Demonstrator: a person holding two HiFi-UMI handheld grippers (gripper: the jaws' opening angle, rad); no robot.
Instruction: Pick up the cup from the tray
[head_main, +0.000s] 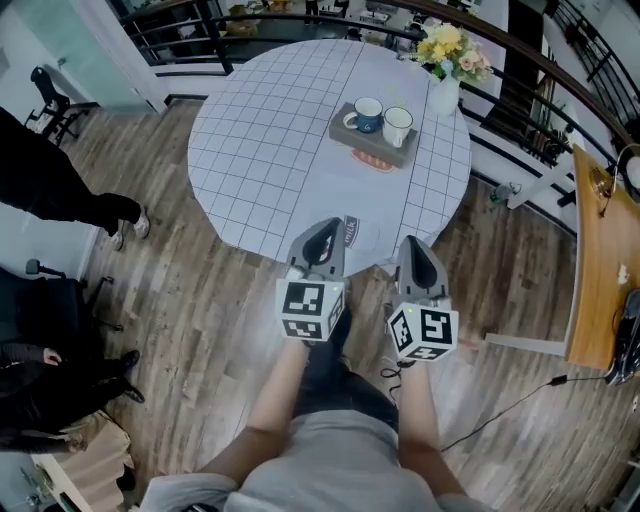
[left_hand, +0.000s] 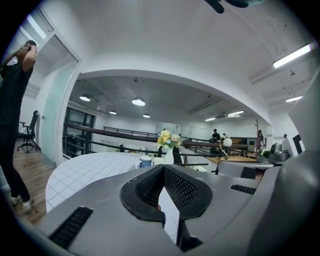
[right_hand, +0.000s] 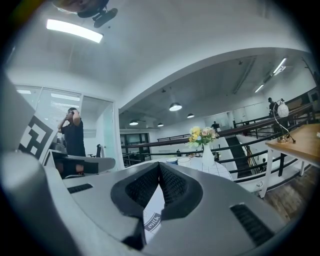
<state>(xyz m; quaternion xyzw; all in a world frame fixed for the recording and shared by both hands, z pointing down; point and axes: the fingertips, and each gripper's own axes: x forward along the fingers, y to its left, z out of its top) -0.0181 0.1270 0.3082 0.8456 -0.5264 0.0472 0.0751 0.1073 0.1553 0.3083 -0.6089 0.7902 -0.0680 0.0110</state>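
Two cups: the blue cup (head_main: 366, 115) and the white cup (head_main: 397, 125) stand on the tray (head_main: 343, 131), at 12 o'clock from you, well apart from both tools.
Carton (head_main: 350, 232): half hidden behind your left gripper (head_main: 325, 232), at 6 o'clock on the table (head_main: 270, 150).
Left gripper: jaws pressed together, holding nothing.
Right gripper (head_main: 412, 245): jaws pressed together, holding nothing.
Writing: "milk" on the carton, read in the right gripper view.
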